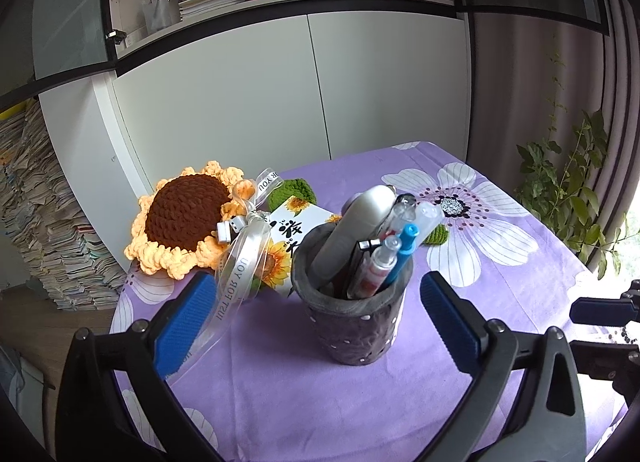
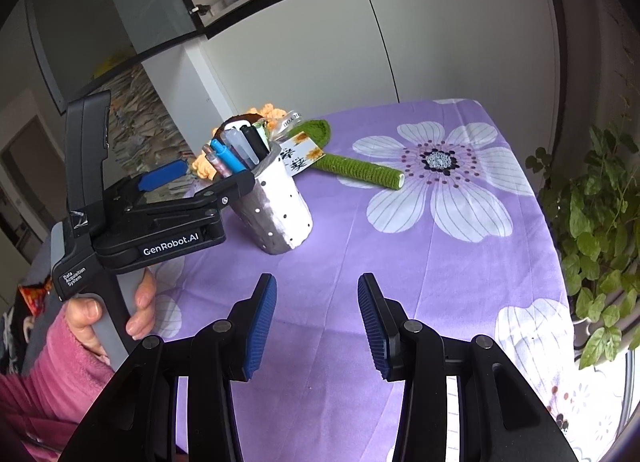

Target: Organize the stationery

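Note:
A dotted pen holder stands on the purple flowered tablecloth, filled with several pens and markers. My left gripper is open, its blue pads on either side of the holder without touching it. In the right wrist view the holder stands at middle left, with the left gripper's body beside it. My right gripper is open and empty, above bare cloth, nearer than the holder.
A crocheted sunflower with ribbon and card lies behind the holder, its green stem stretching right. White cabinets stand behind the table. A potted plant stands off the table's right edge. Paper stacks lie far left.

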Motion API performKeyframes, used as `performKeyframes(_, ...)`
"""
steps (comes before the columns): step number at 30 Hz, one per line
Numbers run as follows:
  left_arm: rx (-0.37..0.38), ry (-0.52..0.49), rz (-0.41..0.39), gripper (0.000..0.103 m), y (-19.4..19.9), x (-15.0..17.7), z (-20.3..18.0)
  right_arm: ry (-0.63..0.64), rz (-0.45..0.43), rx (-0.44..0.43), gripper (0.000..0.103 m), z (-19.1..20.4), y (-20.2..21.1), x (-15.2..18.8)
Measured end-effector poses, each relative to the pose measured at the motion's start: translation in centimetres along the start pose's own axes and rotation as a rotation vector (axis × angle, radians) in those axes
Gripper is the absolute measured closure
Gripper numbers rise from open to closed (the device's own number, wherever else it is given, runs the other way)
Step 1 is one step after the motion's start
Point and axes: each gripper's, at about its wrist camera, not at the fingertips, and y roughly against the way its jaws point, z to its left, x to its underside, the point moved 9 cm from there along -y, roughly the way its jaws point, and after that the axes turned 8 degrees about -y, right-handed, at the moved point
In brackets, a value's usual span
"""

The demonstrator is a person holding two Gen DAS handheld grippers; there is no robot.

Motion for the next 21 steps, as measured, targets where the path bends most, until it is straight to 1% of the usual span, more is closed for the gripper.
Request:
performKeyframes(3, -0.004, 0.001, -0.004, 0.001, 0.7, 0.4, 0.2, 0.028, -0.030, 0.031, 0.060, 0.4, 0.4, -0.4)
performKeyframes(7, -0.054, -0.007, -0.006, 0.001, 2.1, 1.0, 0.8, 0.069, -0.089, 0.063, 0.060, 1.2, 1.3, -1.1)
performKeyframes(10, -0.083, -0.001, -0.035, 0.001, 4.1, 1.0, 1.6, 0.105, -0.171, 0.078, 0.060, 2.1, 2.7, -1.9)
performKeyframes(13, -0.091, 0.028, -0.069, 0.001, 6.4, 0.6, 2.4, 0.153, -0.262, 0.112, 0.060, 3.4, 4.3, -3.0)
performKeyframes(15, -0.110, 0.045, -0.090, 0.001, 7.9, 0.2, 3.1, 0.175, -0.313, 0.133, 0.059, 4.3, 5.2, -3.5)
performKeyframes(16, -0.121, 0.052, -0.099, 0.001, 8.8, 0.1, 3.4, 0.183, -0.334, 0.144, 0.045, 4.7, 5.7, -3.8)
performKeyframes(17, -0.127, 0.058, -0.113, 0.001, 9.6, -0.1, 3.7, 0.191, -0.358, 0.157, 0.026, 5.1, 6.2, -4.0)
performKeyframes(18, -0.130, 0.066, -0.127, 0.001, 10.4, -0.2, 4.0, 0.206, -0.387, 0.169, 0.020, 5.7, 6.8, -4.2)
performKeyframes(20, -0.133, 0.078, -0.148, 0.001, 11.9, -0.4, 4.5, 0.245, -0.449, 0.193, 0.018, 6.9, 8.1, -4.6)
performKeyframes(21, -0.138, 0.085, -0.151, 0.001, 12.4, -0.5, 4.7, 0.259, -0.466, 0.203, 0.018, 7.5, 8.7, -4.6)
